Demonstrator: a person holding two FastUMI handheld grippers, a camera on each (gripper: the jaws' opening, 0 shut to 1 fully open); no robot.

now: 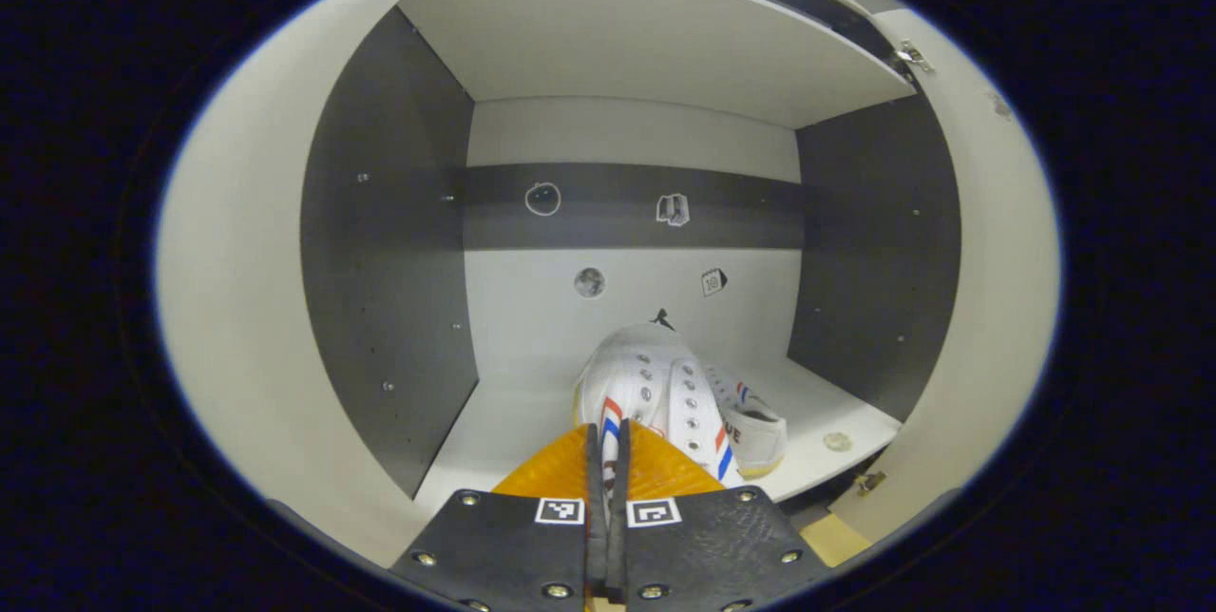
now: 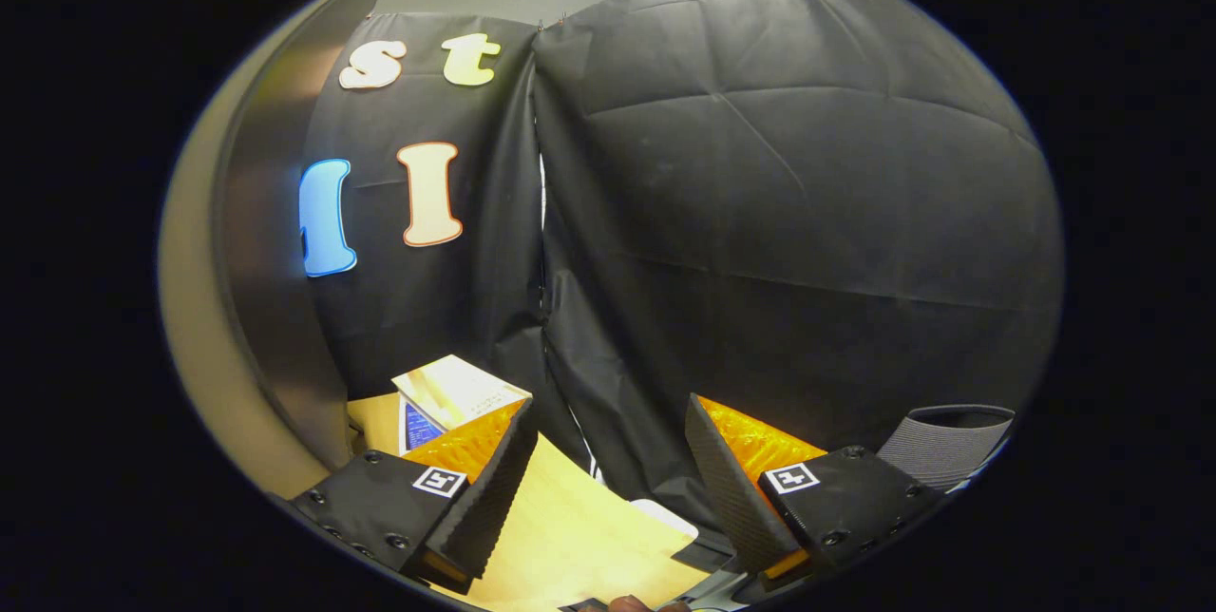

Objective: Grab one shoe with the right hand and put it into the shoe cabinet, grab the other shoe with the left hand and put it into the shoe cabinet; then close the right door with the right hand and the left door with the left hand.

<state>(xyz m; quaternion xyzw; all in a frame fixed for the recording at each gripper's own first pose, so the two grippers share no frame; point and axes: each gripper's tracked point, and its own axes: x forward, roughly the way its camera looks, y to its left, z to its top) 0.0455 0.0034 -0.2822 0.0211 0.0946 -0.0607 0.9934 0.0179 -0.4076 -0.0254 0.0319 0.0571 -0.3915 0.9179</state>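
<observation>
Shoes — two (image 1: pixel 655 393) (image 1: pixel 755 427) in the shoe cabinet (image 1: pixel 380 289); left tongs (image 1: pixel 606 460) pinched on one, right tongs (image 2: pixel 608 469) wide open — empty.

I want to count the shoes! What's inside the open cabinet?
On the white-and-grey shoe cabinet's lower shelf, one white lace-up sneaker with red and blue stripes stands beside another. The left gripper covers the near sneaker's heel.

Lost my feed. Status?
Left gripper shut on shoe, inside cabinet. Right gripper open, empty. Doors open.
</observation>
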